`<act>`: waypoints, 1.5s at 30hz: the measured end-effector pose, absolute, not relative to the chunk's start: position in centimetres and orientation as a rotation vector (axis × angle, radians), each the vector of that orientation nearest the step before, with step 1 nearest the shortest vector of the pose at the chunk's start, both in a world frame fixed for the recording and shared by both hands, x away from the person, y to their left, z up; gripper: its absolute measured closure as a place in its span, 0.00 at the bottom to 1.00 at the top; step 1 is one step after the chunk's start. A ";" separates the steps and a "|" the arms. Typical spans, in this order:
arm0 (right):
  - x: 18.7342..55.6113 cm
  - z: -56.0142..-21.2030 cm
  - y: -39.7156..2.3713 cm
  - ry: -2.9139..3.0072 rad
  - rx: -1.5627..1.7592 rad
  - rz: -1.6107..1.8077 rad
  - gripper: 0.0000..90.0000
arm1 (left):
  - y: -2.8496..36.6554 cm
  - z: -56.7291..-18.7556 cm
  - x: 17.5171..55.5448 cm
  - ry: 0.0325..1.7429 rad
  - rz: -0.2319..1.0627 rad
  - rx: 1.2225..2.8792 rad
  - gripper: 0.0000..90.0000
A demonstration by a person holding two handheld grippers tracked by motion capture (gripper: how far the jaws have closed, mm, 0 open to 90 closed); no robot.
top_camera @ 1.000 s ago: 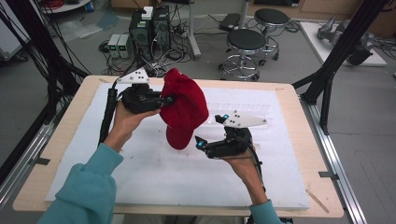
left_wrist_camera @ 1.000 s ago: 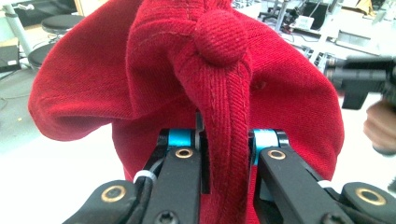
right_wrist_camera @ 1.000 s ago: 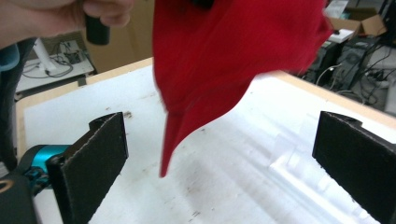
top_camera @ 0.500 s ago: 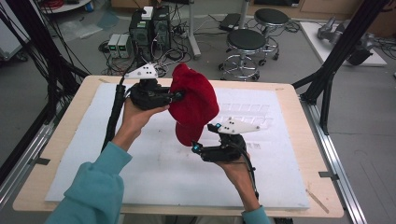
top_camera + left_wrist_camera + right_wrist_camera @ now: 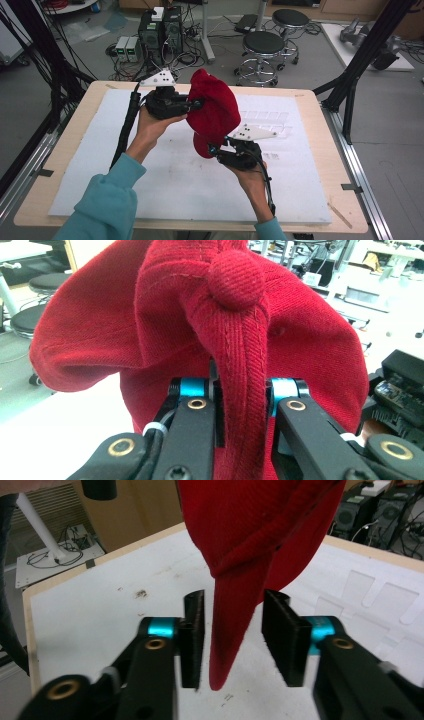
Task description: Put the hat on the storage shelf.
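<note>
**A:** So where's the red cap sitting right now?

**B:** It's held up off the worktop, hanging between the two grippers. The left gripper is clamped on a fold of the crown: in the left gripper view a pinched ridge of red fabric is squeezed between the jaws, and the cap's top button is seen just above them. The rest of the cap bulges out to both sides of that gripper.

**A:** And the right one?

**B:** The right gripper is placed under the cap's low end. Its jaws have just been closing, and the brim hangs down between them edge-on. In the right gripper view a gap is seen on each side of the brim, so it isn't pinched yet, and that gripper counts as not closed on anything.

**A:** What's underneath?

**B:** A white foam sheet is spread over the worktop, straight below both grippers. Shallow cut-out shapes are pressed into it just past the right gripper. Two round stools are parked on the floor beyond the far edge, well behind the cap.
</note>
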State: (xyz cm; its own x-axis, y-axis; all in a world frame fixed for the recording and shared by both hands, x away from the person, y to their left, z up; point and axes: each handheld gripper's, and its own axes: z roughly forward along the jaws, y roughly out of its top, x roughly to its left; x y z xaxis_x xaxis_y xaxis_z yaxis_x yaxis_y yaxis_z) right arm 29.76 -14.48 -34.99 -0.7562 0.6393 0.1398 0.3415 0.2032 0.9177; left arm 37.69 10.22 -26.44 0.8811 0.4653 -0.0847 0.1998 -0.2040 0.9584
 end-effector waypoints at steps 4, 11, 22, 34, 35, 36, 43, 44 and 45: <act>29.9 -35.2 -14.3 2.231 0.938 1.573 0.87 | 10.1 -26.6 37.8 0.503 0.265 1.797 0.95; 30.2 -35.4 -14.0 2.268 0.940 1.573 0.94 | 10.0 -27.1 38.1 0.499 0.257 1.806 0.94; 30.3 -35.2 -14.5 2.258 0.932 1.565 0.94 | 10.2 -27.2 38.2 0.535 0.317 1.785 0.41; 30.6 -34.8 -15.8 2.188 0.948 1.581 0.94 | 12.2 -27.3 38.3 0.552 0.354 1.719 0.08; 30.6 -34.7 -16.1 2.181 0.952 1.584 0.94 | 12.5 -27.3 38.2 0.552 0.365 1.725 0.08; 30.7 -34.7 -16.3 2.170 0.959 1.587 0.94 | 12.8 -27.4 38.1 0.555 0.379 1.734 0.08; 31.6 -34.0 -18.0 2.096 0.990 1.584 0.94 | 14.7 -29.3 37.0 0.584 0.462 1.775 0.08; 31.8 -33.8 -18.2 2.086 0.995 1.579 0.94 | 15.0 -29.6 36.8 0.588 0.466 1.789 0.08; 32.0 -33.6 -18.4 2.078 0.992 1.576 0.94 | 15.2 -30.0 36.7 0.591 0.470 1.797 0.08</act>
State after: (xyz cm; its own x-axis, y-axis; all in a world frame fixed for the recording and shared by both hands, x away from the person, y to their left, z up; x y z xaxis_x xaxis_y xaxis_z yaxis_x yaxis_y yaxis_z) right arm 31.96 -18.43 -33.65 -0.6940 0.7076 0.1329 0.3187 0.1364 0.9380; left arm 36.68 15.22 -29.95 0.7948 0.6065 0.0227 0.1586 -0.2436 0.9568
